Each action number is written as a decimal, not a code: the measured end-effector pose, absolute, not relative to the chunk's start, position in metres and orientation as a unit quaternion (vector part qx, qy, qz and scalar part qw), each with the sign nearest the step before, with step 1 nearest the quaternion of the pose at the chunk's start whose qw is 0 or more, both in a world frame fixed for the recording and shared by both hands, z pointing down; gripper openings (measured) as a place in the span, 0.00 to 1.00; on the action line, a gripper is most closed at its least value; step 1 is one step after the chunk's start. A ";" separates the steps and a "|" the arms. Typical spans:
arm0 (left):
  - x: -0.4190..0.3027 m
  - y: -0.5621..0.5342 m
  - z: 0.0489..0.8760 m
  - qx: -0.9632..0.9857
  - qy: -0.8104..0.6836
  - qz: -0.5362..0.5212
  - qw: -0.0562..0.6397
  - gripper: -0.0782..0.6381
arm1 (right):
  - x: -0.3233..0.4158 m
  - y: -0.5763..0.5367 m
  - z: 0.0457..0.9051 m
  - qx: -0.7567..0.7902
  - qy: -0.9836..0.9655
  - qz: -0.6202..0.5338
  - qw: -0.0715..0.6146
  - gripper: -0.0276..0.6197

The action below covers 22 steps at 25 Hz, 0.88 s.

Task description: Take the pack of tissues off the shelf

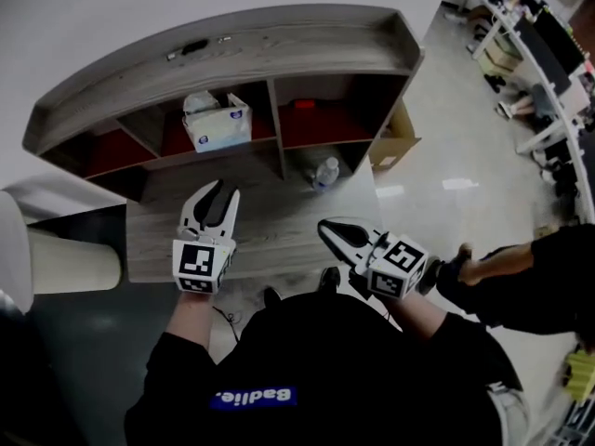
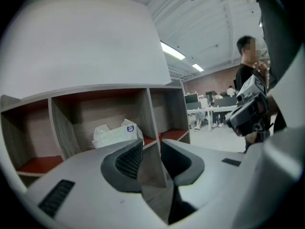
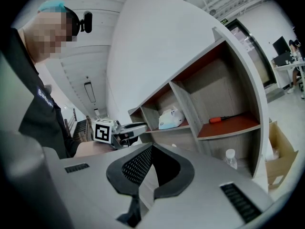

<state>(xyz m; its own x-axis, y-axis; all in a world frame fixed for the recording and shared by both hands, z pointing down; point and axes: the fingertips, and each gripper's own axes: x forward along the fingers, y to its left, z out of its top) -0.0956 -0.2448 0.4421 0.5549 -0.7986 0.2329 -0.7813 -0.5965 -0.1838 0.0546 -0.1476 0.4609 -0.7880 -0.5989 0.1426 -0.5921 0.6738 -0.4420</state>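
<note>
Ahead of my left gripper point(image 1: 221, 190), whose jaws stand partly apart and empty, presumably to admit it, the pack of tissues point(image 1: 217, 122) sits in the middle bay of the shelf point(image 1: 260, 49), not yet reached, while my right gripper point(image 1: 327, 229) waits alongside, jaws together, holding nothing.

The shelf point(image 1: 279, 49) is grey wood grain with red compartment floors. The pack of tissues point(image 1: 218, 123) is white and pale blue with a small blue mark. The left gripper point(image 1: 219, 188) and right gripper point(image 1: 327, 227) are white, with black mesh-patterned pads and black-and-white square-marker cubes. The screwdriver point(image 3: 217, 120) is orange-red and the cardboard box point(image 1: 398, 137) is brown.
</note>
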 end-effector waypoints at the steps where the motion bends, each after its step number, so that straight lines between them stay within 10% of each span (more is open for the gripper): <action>1: -0.098 -0.250 0.447 -0.877 0.451 -0.164 0.039 0.27 | 0.056 -0.147 0.462 -0.327 0.914 -0.241 0.007 0.08; 22: -0.114 -0.336 0.484 -0.804 0.386 -0.392 0.224 0.34 | 0.080 -0.136 0.473 -0.369 0.895 -0.250 0.004 0.08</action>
<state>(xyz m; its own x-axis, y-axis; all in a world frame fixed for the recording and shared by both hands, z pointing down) -0.1145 -0.3363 0.4841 0.3945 -0.7966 0.4581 -0.4455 -0.6018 -0.6629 0.0802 -0.1360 0.4726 -0.7275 -0.6626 0.1781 -0.6590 0.6024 -0.4504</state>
